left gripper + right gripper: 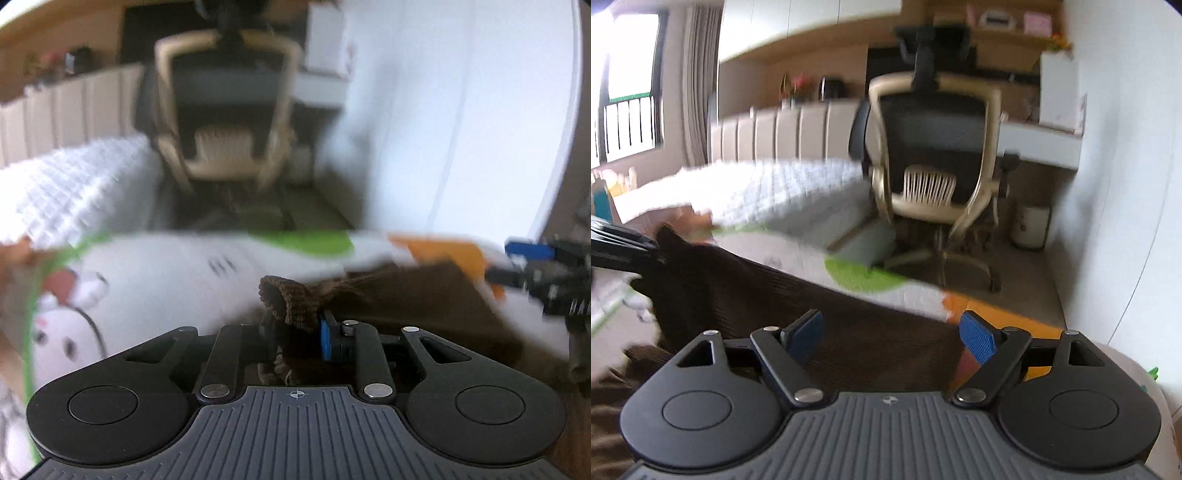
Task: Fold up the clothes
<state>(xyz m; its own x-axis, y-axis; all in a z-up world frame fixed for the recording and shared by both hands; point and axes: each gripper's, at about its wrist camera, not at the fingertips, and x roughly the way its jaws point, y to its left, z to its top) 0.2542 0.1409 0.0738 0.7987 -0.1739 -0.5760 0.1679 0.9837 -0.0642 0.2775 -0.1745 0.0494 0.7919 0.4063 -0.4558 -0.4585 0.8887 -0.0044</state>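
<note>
Holding a bunched corner of the brown ribbed garment [295, 302], our left gripper [314, 332] has its blue pads pinched together on the cloth, with knit fabric spilling up and over the fingers. Our right gripper [892, 334] stands with its jaws wide apart and nothing between them; the brown cloth passes beneath and in front of it, and we cannot tell whether the fingers touch it.

The garment [746, 295] lies spread over a white printed play mat [166, 280] with green and orange patches. One end is lifted toward the left gripper, which shows at the left edge of the right wrist view [624, 247]. In the left wrist view the right gripper [546, 273] hangs at the far end of the cloth.

Motion blur smears both views, so the garment's outline is probably not fully readable; we can make out no clean crease or stacked layer. As far as we can judge, the piece is not yet a neat folded packet: one end is gripped and raised, the rest is loosely flat. That fits either drawing it out to lay it straight or carrying an edge across for a fold. A beige office chair [934, 155] and a white quilted bed [783, 192] stand beyond.
</note>
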